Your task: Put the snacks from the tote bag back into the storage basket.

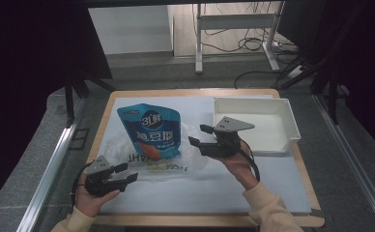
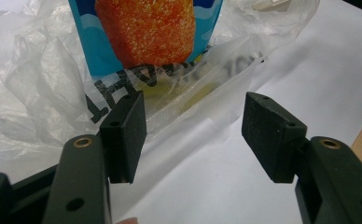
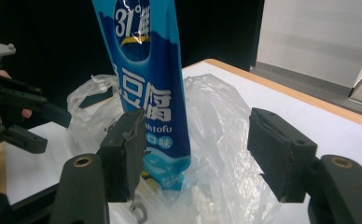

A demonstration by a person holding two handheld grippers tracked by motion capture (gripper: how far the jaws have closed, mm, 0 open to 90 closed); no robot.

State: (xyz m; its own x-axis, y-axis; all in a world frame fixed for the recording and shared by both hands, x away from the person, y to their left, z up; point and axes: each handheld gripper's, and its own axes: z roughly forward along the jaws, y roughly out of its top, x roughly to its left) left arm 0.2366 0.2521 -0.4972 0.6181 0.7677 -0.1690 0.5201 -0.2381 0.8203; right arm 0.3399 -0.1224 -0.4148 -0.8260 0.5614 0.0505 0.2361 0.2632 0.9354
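Observation:
A blue snack pouch [image 1: 151, 130] with an orange picture stands with its lower end inside a crumpled clear plastic bag [image 1: 122, 152] on the white mat. My left gripper [image 1: 129, 172] is at the bag's near left corner, open, with bare mat between its jaws. In the left gripper view [image 2: 193, 135] the pouch [image 2: 146, 28] and the bag's printed edge [image 2: 34, 88] lie just ahead. My right gripper [image 1: 196, 135] is beside the bag's right side, open. In the right gripper view [image 3: 198, 154] the pouch [image 3: 146, 84] rises behind the left jaw and bag film [image 3: 216, 140] lies beyond the gap.
A white tray [image 1: 292, 130] sits at the back right of the wooden table [image 1: 304, 220]. The white mat [image 1: 214, 188] covers most of the tabletop. The left gripper [image 3: 25, 121] is at the far left in the right gripper view.

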